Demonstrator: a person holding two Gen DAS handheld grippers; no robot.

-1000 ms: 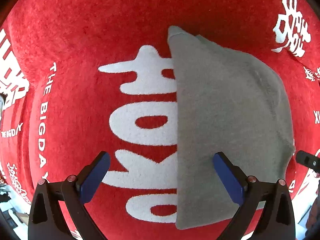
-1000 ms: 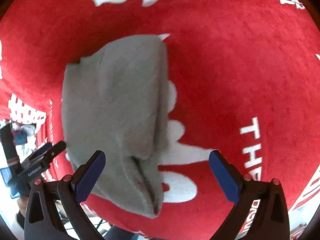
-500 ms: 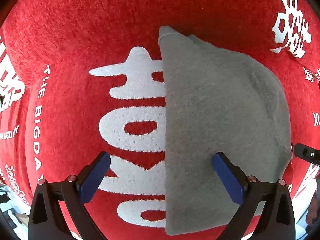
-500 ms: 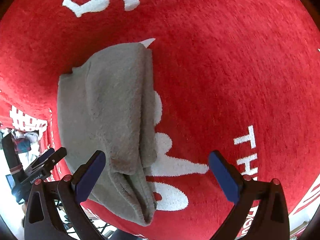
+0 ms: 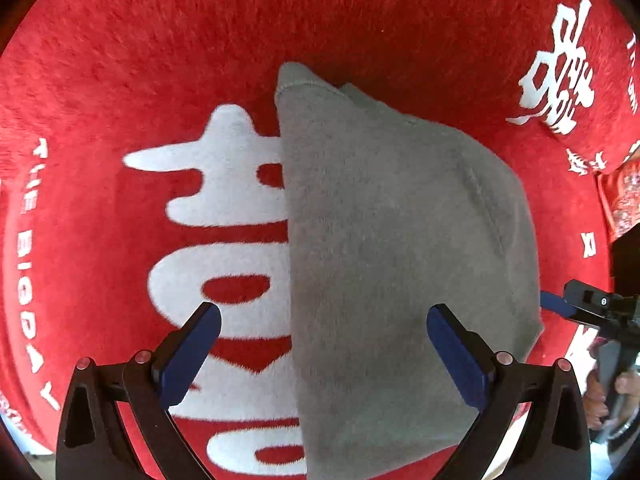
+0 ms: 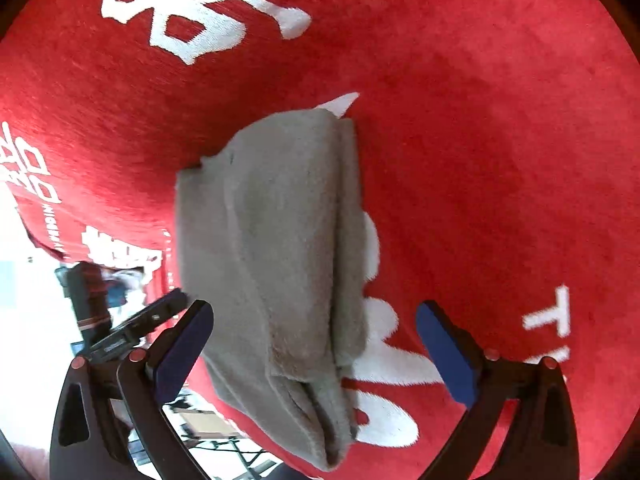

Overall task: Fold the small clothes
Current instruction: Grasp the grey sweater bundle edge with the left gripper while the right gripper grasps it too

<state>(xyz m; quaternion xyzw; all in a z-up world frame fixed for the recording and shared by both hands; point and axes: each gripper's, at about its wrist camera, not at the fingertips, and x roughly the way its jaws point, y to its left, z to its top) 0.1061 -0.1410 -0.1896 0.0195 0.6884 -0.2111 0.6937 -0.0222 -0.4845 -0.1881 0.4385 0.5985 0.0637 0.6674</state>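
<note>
A small grey fleece garment (image 5: 392,264) lies folded on a red cloth with white lettering (image 5: 120,80). In the right wrist view the same garment (image 6: 280,264) shows stacked layers along its near edge. My left gripper (image 5: 320,340) hovers open over the garment's straight left edge, with nothing between its blue pads. My right gripper (image 6: 312,344) is open too, above the garment's near end, holding nothing. The right gripper (image 5: 592,312) also shows at the right edge of the left wrist view, and the left gripper (image 6: 136,328) at the left of the right wrist view.
The red cloth (image 6: 500,120) covers the whole work surface and drops off at its near edge. A hand (image 5: 608,396) holds the other gripper at lower right. Blurred room clutter (image 6: 32,280) lies beyond the cloth's left edge.
Both grippers stay open. The right wrist view has shifted, so the garment sits more to the middle between its fingers. In the left wrist view the garment has drifted slightly left.
</note>
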